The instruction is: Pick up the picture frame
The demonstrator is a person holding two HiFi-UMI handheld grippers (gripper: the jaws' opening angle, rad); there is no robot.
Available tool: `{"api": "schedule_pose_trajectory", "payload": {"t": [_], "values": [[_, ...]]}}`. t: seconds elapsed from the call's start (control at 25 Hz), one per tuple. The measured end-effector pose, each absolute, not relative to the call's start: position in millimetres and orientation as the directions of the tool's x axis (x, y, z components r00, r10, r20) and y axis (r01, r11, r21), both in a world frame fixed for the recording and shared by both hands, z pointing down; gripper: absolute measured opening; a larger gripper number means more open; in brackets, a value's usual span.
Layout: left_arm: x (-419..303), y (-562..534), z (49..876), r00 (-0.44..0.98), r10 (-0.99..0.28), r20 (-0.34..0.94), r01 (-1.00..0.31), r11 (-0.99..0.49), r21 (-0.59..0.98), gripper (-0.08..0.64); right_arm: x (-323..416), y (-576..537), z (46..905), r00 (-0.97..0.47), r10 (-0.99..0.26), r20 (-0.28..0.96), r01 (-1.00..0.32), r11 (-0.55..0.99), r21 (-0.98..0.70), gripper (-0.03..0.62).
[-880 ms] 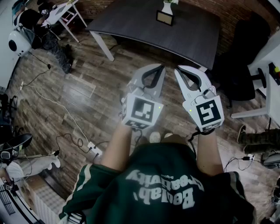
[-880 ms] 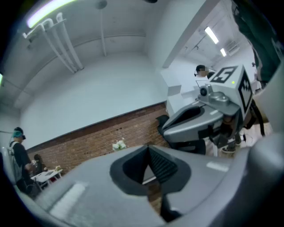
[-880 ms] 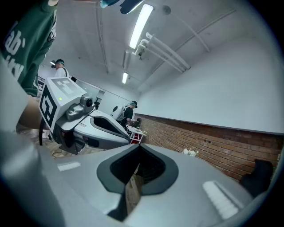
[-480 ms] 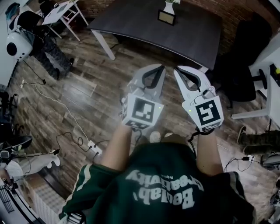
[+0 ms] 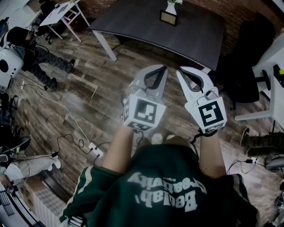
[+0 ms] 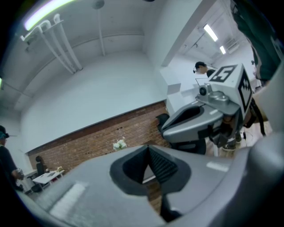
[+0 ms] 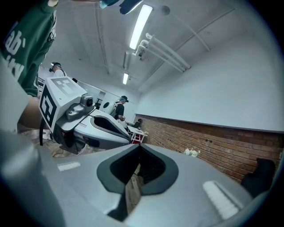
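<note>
The picture frame (image 5: 168,17), small with a dark border, stands on the far part of a dark table (image 5: 195,35), in front of a white vase (image 5: 170,6) with pale flowers (image 6: 119,144). My left gripper (image 5: 164,68) and right gripper (image 5: 179,70) are held side by side at chest height over the wooden floor, well short of the table. Both are shut with nothing between the jaws. In the left gripper view the right gripper (image 6: 213,111) shows at the side; in the right gripper view the left gripper (image 7: 88,119) does.
A person (image 5: 31,42) in dark clothes sits on the floor at the far left near a white table (image 5: 62,11). Cables and a power strip (image 5: 95,150) lie on the floor at left. A black chair (image 5: 244,62) and white desk (image 5: 273,84) stand at right. A brick wall (image 7: 222,148) runs behind.
The person at the far left has shifted along the floor, legs now stretched out. My two grippers have stayed in place and shut.
</note>
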State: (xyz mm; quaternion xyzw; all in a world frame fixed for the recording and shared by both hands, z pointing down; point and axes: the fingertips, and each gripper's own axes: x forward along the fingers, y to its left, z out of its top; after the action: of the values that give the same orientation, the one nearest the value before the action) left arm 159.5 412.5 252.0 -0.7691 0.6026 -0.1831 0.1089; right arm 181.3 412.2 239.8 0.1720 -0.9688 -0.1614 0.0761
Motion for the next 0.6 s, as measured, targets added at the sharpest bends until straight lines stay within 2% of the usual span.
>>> {"api": "schedule_pose_trajectory", "payload": {"t": [0.6], "values": [[155,421,249,0.215,-0.966,0.143,-0.881,-0.255,-0.398,0.002,177,424,239,-0.931,-0.354,0.088,-0.305,0.887,0.346,0.005]]}}
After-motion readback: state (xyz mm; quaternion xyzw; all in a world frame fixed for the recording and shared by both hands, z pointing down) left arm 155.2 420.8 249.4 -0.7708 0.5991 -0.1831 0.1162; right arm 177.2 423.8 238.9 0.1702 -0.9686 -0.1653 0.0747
